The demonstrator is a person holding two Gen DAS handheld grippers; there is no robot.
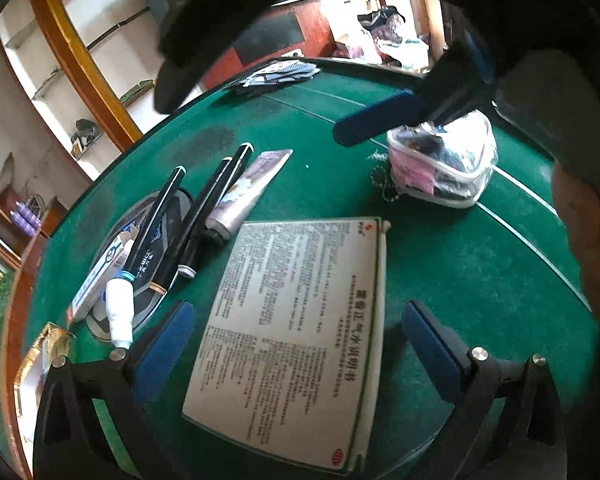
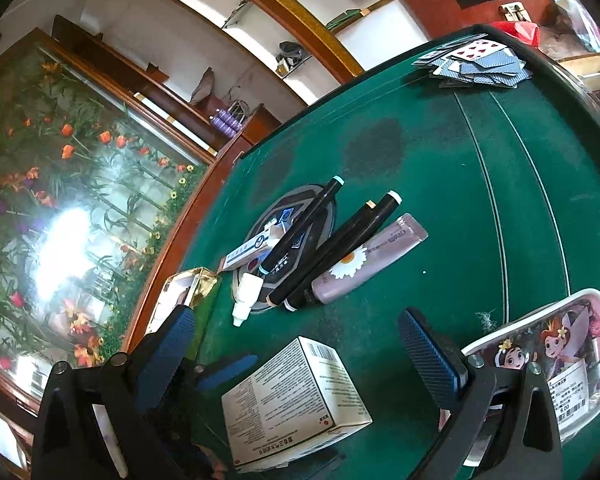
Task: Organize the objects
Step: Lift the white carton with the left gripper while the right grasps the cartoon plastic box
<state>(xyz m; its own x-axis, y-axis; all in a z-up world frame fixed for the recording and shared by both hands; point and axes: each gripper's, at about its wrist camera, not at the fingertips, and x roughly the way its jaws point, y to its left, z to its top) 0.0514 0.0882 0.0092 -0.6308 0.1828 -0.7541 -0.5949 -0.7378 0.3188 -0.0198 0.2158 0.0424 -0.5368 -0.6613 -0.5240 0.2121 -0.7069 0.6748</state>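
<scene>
On green surface, white box lies between wide-open, empty left gripper; right gripper also wide open, empty, above box; pens, tube, dropper bottle grouped; pouch, cards apart; sorting looks unfinished

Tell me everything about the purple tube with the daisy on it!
The pale purple squeeze tube looks like soft, shiny plastic, with a white daisy printed on it and a dark cap at its lower end. It lies flat on the green felt table, pressed alongside a black marker pen. Its flat crimped end points away. No fingers touch it.
</scene>
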